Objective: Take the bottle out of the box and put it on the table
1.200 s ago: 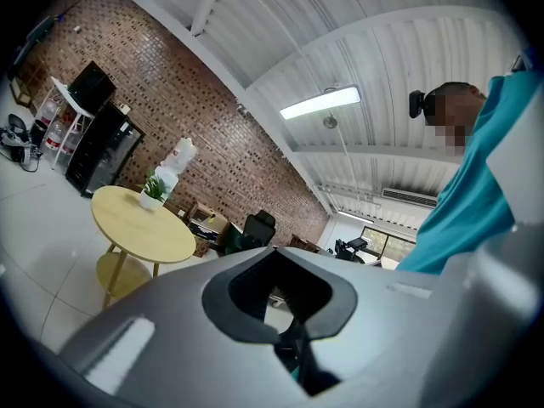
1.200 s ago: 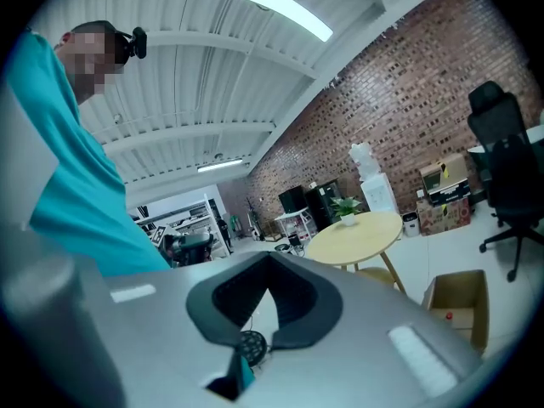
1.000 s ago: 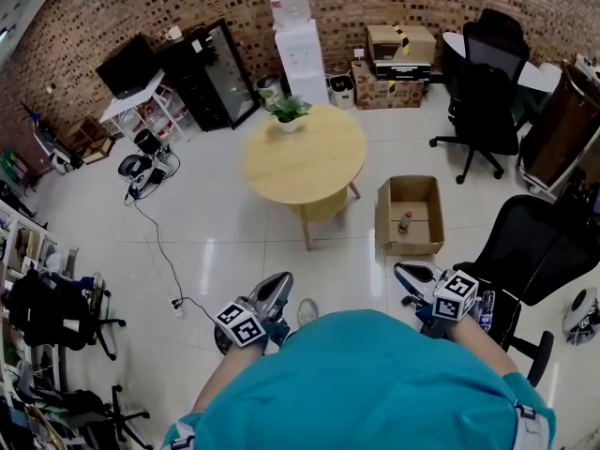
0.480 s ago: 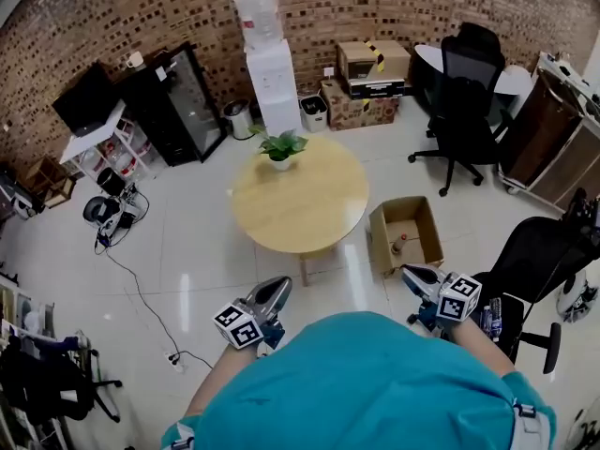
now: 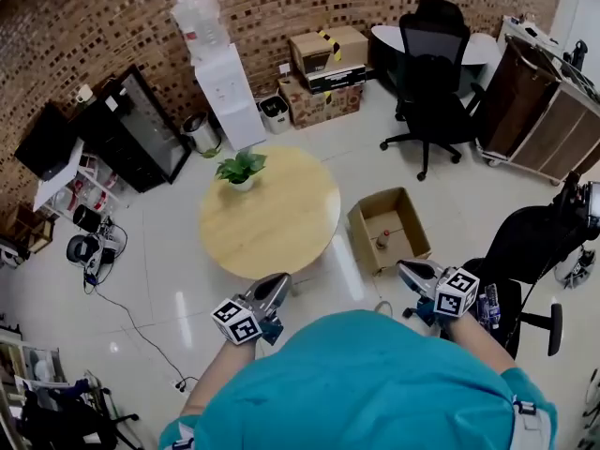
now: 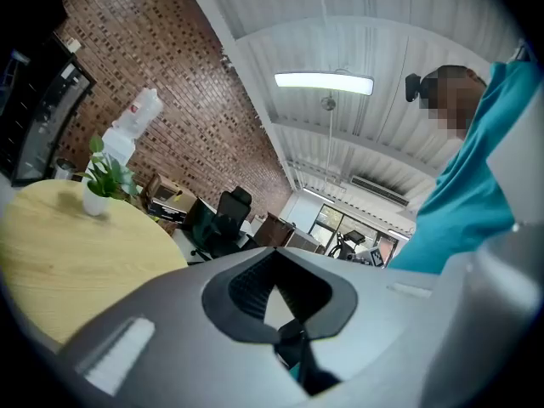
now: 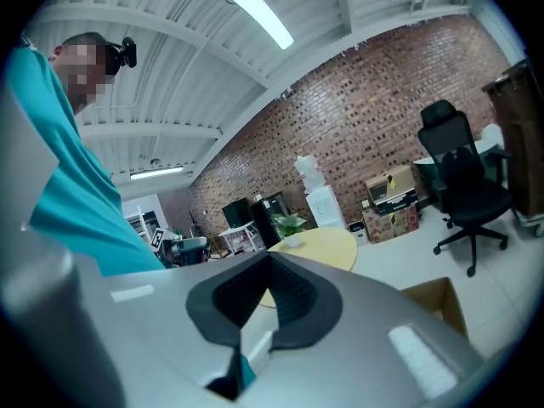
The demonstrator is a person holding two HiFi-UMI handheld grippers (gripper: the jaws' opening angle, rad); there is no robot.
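Just ahead of the right tongs (image 5: 410,272), on the floor, sits the open cardboard box (image 5: 419,228) with the bottle (image 5: 382,240) inside, towards its left wall. Both the right tongs and the left tongs (image 5: 274,287) are closed on nothing. To my eye the reach comes first: open the right tongs before dipping in, keep clear of the flaps, and grip the bottle's body. The round table (image 5: 272,218) lies ahead of the left tongs.
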